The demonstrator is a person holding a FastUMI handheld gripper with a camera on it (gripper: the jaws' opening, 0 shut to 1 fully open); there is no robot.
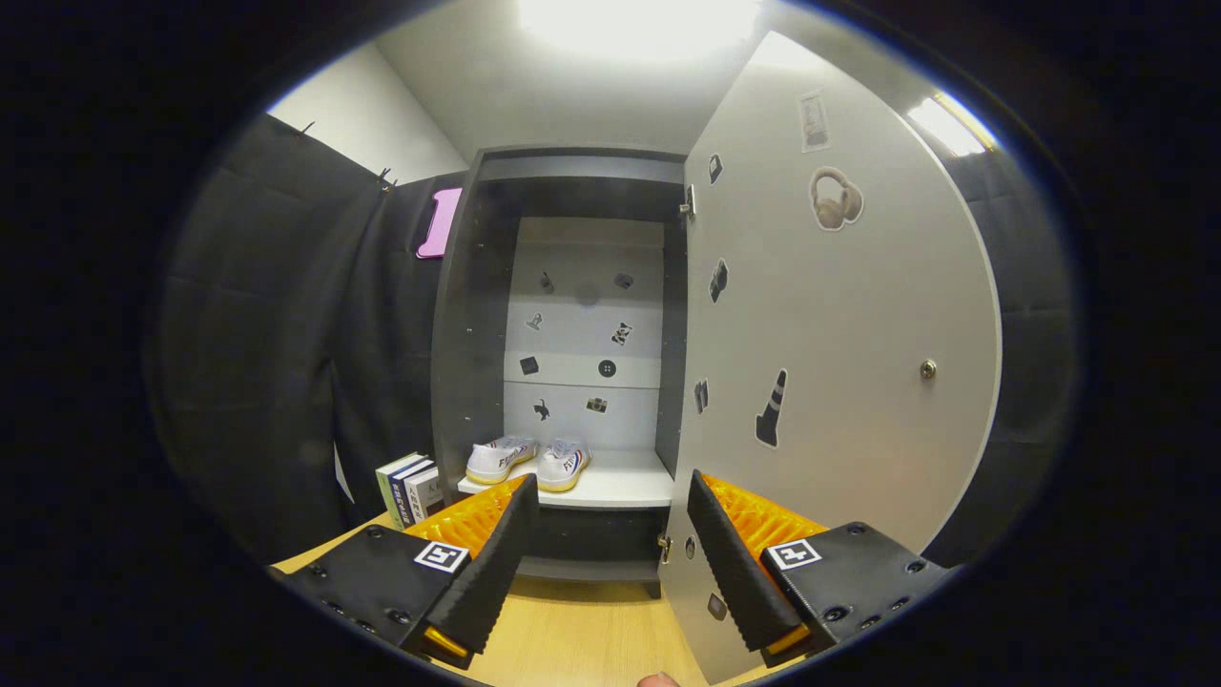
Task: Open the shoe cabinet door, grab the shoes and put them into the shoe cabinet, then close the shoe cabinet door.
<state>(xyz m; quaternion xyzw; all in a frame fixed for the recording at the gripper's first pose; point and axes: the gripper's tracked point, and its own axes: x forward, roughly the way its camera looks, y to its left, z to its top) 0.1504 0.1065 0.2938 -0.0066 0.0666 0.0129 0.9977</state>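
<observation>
The grey shoe cabinet point(465, 315) stands open straight ahead of me. Its pale door point(839, 363) is swung out to the right, with stickers on its inner face and a small knob screw point(927, 368). A pair of white shoes point(527, 461) sits side by side on the cabinet's white lower shelf point(620, 487), beyond my fingers. My gripper point(606, 563) is open with nothing between its fingers. The right finger point(734, 572) lies in front of the door's lower edge; whether it touches the door I cannot tell.
A few upright books point(410, 489) stand on the wooden floor point(572, 639) to the left of the cabinet. Black cloth walls close in on both sides. Stickers dot the cabinet's back panel point(584, 324). A fingertip point(658, 679) shows at the very bottom.
</observation>
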